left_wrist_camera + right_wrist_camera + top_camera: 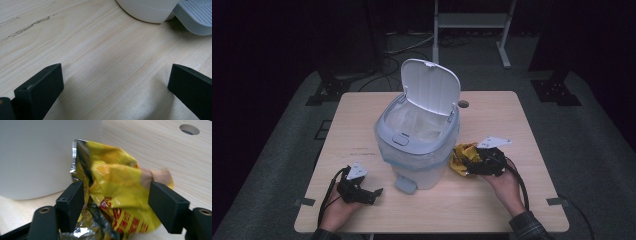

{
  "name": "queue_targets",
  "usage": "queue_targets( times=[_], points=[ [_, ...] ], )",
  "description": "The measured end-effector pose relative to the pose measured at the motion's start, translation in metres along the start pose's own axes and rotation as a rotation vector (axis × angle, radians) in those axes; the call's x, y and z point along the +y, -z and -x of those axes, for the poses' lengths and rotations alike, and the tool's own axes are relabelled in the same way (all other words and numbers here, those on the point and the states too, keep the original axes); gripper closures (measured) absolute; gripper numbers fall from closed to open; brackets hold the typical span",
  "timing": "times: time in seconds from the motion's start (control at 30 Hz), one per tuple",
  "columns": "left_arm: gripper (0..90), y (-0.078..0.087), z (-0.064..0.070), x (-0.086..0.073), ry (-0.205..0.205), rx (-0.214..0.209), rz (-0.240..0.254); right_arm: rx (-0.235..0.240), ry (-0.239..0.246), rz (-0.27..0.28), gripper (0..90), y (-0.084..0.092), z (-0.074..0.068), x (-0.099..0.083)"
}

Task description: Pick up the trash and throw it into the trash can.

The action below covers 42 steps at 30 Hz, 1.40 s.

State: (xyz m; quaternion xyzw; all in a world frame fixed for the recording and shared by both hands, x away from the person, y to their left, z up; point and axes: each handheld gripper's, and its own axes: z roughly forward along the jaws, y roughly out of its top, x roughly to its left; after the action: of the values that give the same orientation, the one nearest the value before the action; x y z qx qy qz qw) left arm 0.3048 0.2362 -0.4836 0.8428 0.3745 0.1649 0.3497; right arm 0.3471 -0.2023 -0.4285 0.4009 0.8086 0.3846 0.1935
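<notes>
- A white pedal bin (pixel 418 150) stands mid-table, its lid (pixel 432 86) tipped up; a clear liner bag (pixel 414 125) lines it, and no contents can be made out.
- The right gripper (pixel 472 162) has its jaws parted around a crumpled yellow snack wrapper (pixel 117 192) lying just beside the bin.
- The left gripper (pixel 371 196) rests spread over the bare wooden table (pixel 492 200).

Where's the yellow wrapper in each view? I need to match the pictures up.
High view: yellow wrapper right of centre, on the table beside the bin, at the right gripper.
Left gripper view: not in it; bin base and pedal at the top.
Right gripper view: wrapper centre, between the open jaws.
Shared landmark: the white bin wall, at the left in the right gripper view.
</notes>
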Motion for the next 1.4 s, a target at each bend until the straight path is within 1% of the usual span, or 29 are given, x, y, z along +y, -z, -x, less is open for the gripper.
queue_targets(
  times=[0.03,0.07,0.13,0.17,0.2,0.27,0.3,0.33,0.4,0.43,0.47,0.5,0.53,0.6,0.63,0.67,0.77,0.8,0.83,0.87,0.93,0.97,1.0,1.13,1.23,1.27,1.3,1.33,1.4],
  points=[
    [0.0,0.000,0.000,0.000,0.000,0.000,0.000,-0.022,-0.001,-0.003,35.3,-0.005,0.002,0.000],
    [0.0,0.000,0.000,0.000,0.000,0.000,0.000,-0.026,-0.009,-0.004,38.3,-0.007,0.004,0.000],
    [0.0,0.000,0.000,0.000,0.000,0.000,0.000,-0.045,-0.015,0.000,40.1,-0.010,0.008,0.000],
    [0.0,0.000,0.000,0.000,0.001,0.000,0.001,-0.045,-0.015,0.000,40.1,-0.010,0.008,0.000],
    [0.0,0.000,0.000,0.000,0.001,0.000,0.000,-0.056,-0.016,0.009,44.7,-0.011,0.011,-0.001],
    [0.0,0.000,0.000,0.000,0.000,0.000,0.000,-0.061,-0.014,0.018,56.2,-0.013,0.014,-0.001],
    [0.0,0.000,0.000,0.000,0.000,0.000,0.000,-0.061,-0.014,0.018,56.2,-0.013,0.014,-0.001],
    [0.0,0.000,0.000,0.000,0.001,0.000,0.001,-0.060,-0.015,0.032,64.5,-0.014,0.017,-0.001],
    [0.0,0.000,0.000,0.000,0.000,0.000,0.000,-0.059,-0.016,0.041,72.6,-0.015,0.020,-0.001],
    [0.0,0.000,0.000,0.000,0.001,0.000,0.001,-0.061,-0.020,0.045,74.8,-0.015,0.021,-0.001],
    [0.0,0.000,0.000,0.000,0.001,0.000,0.000,-0.064,-0.019,0.050,80.7,-0.015,0.023,-0.001],
    [0.0,0.000,0.000,0.000,0.001,0.000,0.000,-0.064,-0.019,0.050,80.7,-0.015,0.023,-0.001],
    [0.0,0.000,0.000,0.000,0.000,0.000,0.000,-0.058,-0.030,0.050,84.4,-0.013,0.026,-0.001],
    [0.0,0.000,0.000,0.000,0.000,0.000,0.000,-0.053,-0.035,0.054,86.2,-0.010,0.029,0.001],
    [0.0,0.000,0.000,0.000,0.000,0.000,0.000,-0.053,-0.035,0.054,86.2,-0.010,0.029,0.001],
    [0.0,0.000,0.000,0.000,0.000,0.000,0.000,-0.045,-0.043,0.062,86.5,-0.005,0.032,0.002],
    [0.0,0.000,0.000,0.000,0.000,0.000,0.000,-0.043,-0.047,0.068,86.5,0.000,0.034,0.003],
    [0.0,0.000,0.000,0.000,0.001,0.000,0.000,-0.033,-0.047,0.080,86.6,0.006,0.036,0.004],
    [0.0,0.000,0.000,0.000,0.001,0.000,0.000,-0.033,-0.047,0.080,86.6,0.006,0.036,0.004],
    [0.0,0.000,0.000,0.000,0.001,0.000,0.000,-0.032,-0.047,0.089,86.6,0.012,0.038,0.004],
    [0.0,0.000,0.000,0.000,0.000,0.000,0.000,-0.028,-0.045,0.095,86.6,0.018,0.040,0.005],
    [0.0,0.000,0.000,0.000,0.000,0.000,0.000,-0.028,-0.045,0.095,86.6,0.018,0.040,0.005],
    [0.0,0.000,0.000,0.000,0.000,0.000,0.000,-0.016,-0.046,0.099,86.6,0.024,0.042,0.005],
    [0.0,0.000,0.000,0.000,0.001,0.000,0.000,-0.003,-0.043,0.114,86.6,0.036,0.045,0.007],
    [0.0,0.000,0.000,0.000,0.000,0.000,0.000,0.003,-0.039,0.122,86.5,0.041,0.046,0.008],
    [0.0,0.000,0.000,0.000,0.000,0.000,0.000,0.013,-0.040,0.127,86.5,0.045,0.048,0.009],
    [0.0,0.000,0.000,0.000,0.000,0.000,0.000,0.013,-0.040,0.127,86.5,0.045,0.048,0.009],
    [0.0,0.000,0.000,0.000,0.001,0.000,0.000,0.019,-0.036,0.131,86.5,0.050,0.049,0.009],
    [0.0,0.000,0.000,0.000,0.000,0.000,0.000,0.026,-0.030,0.132,86.5,0.054,0.049,0.010]
  ],
)
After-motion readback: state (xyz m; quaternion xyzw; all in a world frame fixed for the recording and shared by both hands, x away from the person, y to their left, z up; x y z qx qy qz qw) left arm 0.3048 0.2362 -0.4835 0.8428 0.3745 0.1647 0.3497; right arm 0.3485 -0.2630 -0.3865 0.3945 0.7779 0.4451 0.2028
